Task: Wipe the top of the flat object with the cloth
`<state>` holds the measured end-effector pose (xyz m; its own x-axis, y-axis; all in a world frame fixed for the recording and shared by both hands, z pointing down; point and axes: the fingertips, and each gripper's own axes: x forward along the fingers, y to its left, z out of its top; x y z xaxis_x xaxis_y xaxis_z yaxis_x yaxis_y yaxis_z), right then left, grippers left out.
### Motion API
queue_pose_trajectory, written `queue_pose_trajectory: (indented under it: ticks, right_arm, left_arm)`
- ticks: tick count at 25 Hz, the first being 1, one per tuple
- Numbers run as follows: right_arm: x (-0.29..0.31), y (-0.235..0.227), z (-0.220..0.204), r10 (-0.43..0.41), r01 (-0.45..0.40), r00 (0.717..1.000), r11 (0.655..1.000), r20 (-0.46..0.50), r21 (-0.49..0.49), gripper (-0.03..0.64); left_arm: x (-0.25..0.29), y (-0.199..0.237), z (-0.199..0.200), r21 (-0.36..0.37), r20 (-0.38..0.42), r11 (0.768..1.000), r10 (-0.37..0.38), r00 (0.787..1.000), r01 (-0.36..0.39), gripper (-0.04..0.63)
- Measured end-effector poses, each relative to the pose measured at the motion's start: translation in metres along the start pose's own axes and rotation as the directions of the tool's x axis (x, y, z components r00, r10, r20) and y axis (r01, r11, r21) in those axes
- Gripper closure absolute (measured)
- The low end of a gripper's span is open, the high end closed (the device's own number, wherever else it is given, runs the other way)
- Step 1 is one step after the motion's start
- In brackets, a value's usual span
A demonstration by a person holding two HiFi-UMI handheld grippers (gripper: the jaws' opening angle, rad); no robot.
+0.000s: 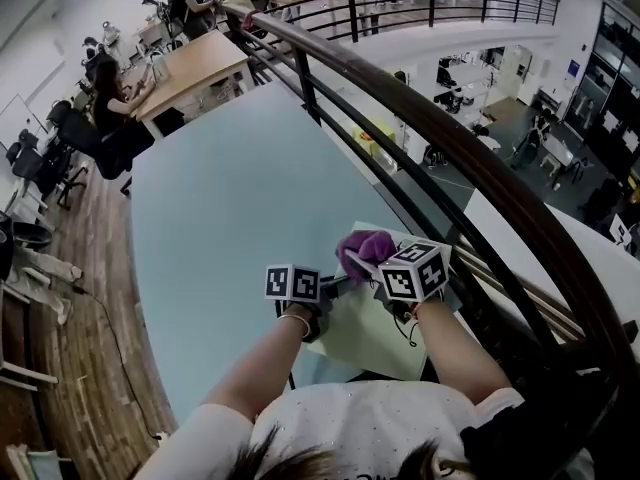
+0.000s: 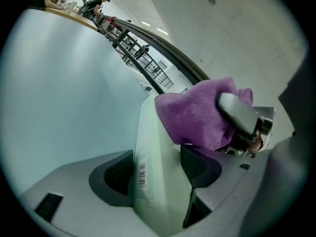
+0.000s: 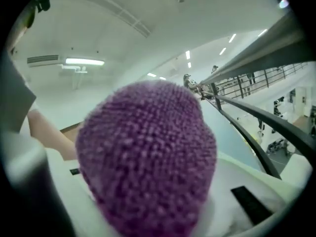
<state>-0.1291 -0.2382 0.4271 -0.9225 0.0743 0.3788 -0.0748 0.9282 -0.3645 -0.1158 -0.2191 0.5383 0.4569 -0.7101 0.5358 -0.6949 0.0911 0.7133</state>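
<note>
A person seen from above holds a two-jaw gripper in each hand over a light blue table [image 1: 220,198], close to a dark curved railing [image 1: 480,168] on the right. The right gripper [image 1: 395,278] is clamped on a bunched purple cloth [image 1: 365,248], which fills its own view so fully that the jaws show only as pale edges behind the knobbly fabric [image 3: 148,157]. The left gripper [image 1: 318,288] has its jaws closed on the near edge of a thin pale green flat sheet [image 1: 370,338]. In the left gripper view the sheet [image 2: 158,147] stands edge-on between the two dark ribbed pads [image 2: 197,167], a small barcode label on its side

The cloth [image 2: 197,115] sits just ahead of the left gripper's [image 2: 157,169] jaws and to their right, pressed against the sheet's upper face at its far end. From the cloth, most of the sheet spreads back towards the person's body, beneath and behind the right gripper, with its long axis running roughly away from the person. The wiping stroke therefore likely has to draw the cloth backwards along that axis while the left gripper pins the sheet's edge. Whether the clamped edge is lifted off the table cannot be told
</note>
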Motion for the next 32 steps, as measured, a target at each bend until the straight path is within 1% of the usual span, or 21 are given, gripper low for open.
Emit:
queue_pose_trajectory:
  ticks: [1,2,4,5,8,11,12,19,22,25,28,32]
  right_arm:
    - [0.009,-0.010,-0.009,-0.047,0.046,0.998,0.999,-0.053,-0.016,0.584]
    - [0.017,-0.020,-0.019,-0.103,0.096,0.988,0.994,-0.118,-0.059,0.584]
    - [0.025,-0.032,-0.042,-0.199,0.160,0.952,0.971,-0.234,-0.175,0.584]
    - [0.026,-0.035,-0.050,-0.230,0.176,0.937,0.961,-0.263,-0.214,0.583]
    - [0.019,-0.037,-0.058,-0.290,0.210,0.910,0.939,-0.295,-0.273,0.586]
    - [0.006,-0.042,-0.060,-0.353,0.230,0.877,0.904,-0.325,-0.361,0.586]
    - [0.000,-0.044,-0.061,-0.370,0.239,0.868,0.896,-0.332,-0.375,0.586]
    - [-0.046,-0.065,-0.077,-0.436,0.299,0.820,0.878,-0.370,-0.373,0.586]
    - [-0.063,-0.072,-0.085,-0.447,0.335,0.817,0.882,-0.365,-0.330,0.586]
    - [-0.080,-0.081,-0.091,-0.466,0.375,0.807,0.879,-0.362,-0.294,0.586]
    - [-0.098,-0.087,-0.094,-0.480,0.398,0.796,0.874,-0.369,-0.278,0.586]
    - [-0.122,-0.097,-0.106,-0.504,0.430,0.774,0.863,-0.384,-0.266,0.586]
  left_arm:
    - [-0.001,0.001,0.001,0.000,0.000,1.000,-0.002,1.000,0.002,0.288]
    - [-0.002,0.002,0.003,0.001,0.000,1.000,-0.003,1.000,0.003,0.288]
    - [-0.003,0.002,0.004,0.004,0.002,1.000,-0.001,1.000,0.001,0.288]
    - [-0.004,0.002,0.003,0.005,0.001,1.000,0.002,1.000,-0.002,0.288]
    - [-0.005,-0.002,-0.002,0.005,-0.001,1.000,0.007,1.000,-0.007,0.290]
    - [-0.006,-0.005,-0.002,0.002,0.001,1.000,0.008,1.000,-0.008,0.290]
    - [-0.007,-0.004,-0.002,0.001,0.001,1.000,0.009,1.000,-0.009,0.290]
    - [-0.005,0.000,0.001,-0.002,0.000,1.000,0.011,1.000,-0.011,0.290]
    - [-0.007,0.003,0.004,-0.002,0.000,1.000,0.014,1.000,-0.014,0.290]
    - [-0.006,0.006,0.007,0.000,0.002,1.000,0.013,1.000,-0.013,0.290]
    - [-0.007,0.007,0.010,-0.004,0.008,1.000,0.015,1.000,-0.015,0.290]
    - [-0.002,0.012,0.011,-0.005,0.014,1.000,0.016,1.000,-0.016,0.290]
